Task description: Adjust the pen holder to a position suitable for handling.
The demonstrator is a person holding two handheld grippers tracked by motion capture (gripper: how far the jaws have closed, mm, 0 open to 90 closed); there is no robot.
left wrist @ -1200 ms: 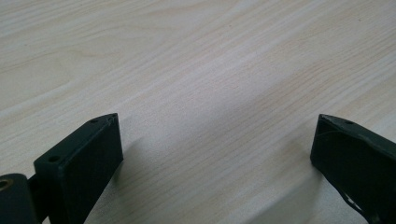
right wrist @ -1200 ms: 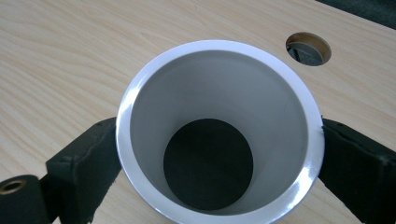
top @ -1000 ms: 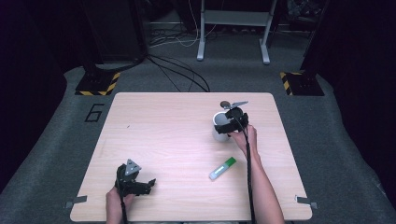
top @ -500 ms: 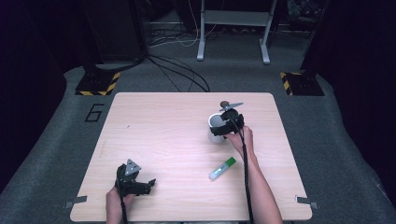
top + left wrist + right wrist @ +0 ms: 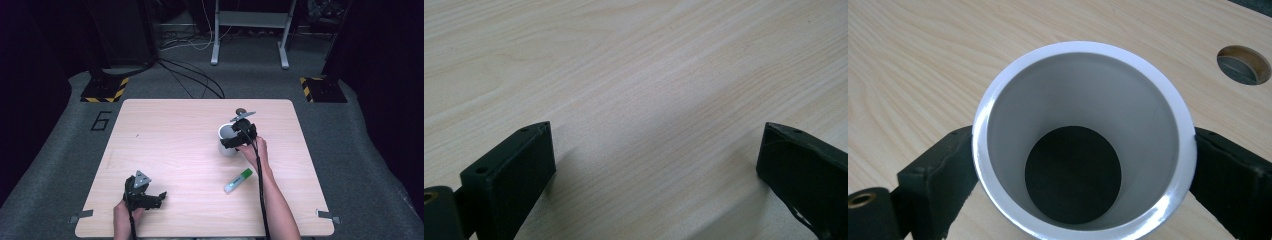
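A white cup [image 5: 226, 141] stands right of the wooden table's [image 5: 170, 135] middle. My right gripper [image 5: 234, 139] is shut on it from the right, one jaw pressed against each side of its wall. The right gripper view looks straight down into the cup [image 5: 1073, 85], which has a dark bottom and nothing inside, with my right gripper [image 5: 1083, 165] clamped around it. My left gripper [image 5: 159, 199] rests near the front left edge. It is open, and in its own view the left gripper [image 5: 656, 150] has bare wood between the jaws.
A green and white marker [image 5: 238, 180] lies on the table in front of the cup, beside my right forearm. A round hole [image 5: 1243, 64] in the tabletop sits just behind the cup. Dark floor, cables and stand legs lie beyond the far edge.
My right gripper has shifted a little to the left and toward me, and the cup has moved with it. The left gripper has stayed where it was.
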